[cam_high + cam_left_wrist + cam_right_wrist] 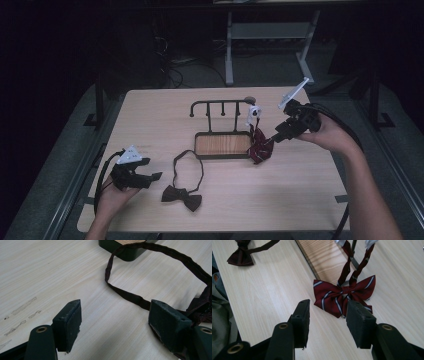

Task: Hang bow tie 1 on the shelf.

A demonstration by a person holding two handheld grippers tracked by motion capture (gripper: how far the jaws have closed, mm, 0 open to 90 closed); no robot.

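Note:
A red striped bow tie [258, 146] hangs by its strap from the right end of a black hook rack [220, 103] and rests against the rack's wooden base. My right gripper [274, 138] stands open just to its right. In the right gripper view the red striped bow tie [343, 296] lies just past the open right gripper [329, 306], not pressed by either pad. A dark brown bow tie [182, 197] lies flat at the table's front. My left gripper [152, 178] is open beside it; its open jaws [117, 307] frame the brown strap [125, 293].
The rack's wooden base [222, 144] sits mid-table, and its corner [125, 252] shows in the left gripper view. White tags [254, 113] hang at the rack's right hook. The table's front edge [210, 231] runs close to the brown bow tie. Dark floor and a metal stand [270, 45] lie behind.

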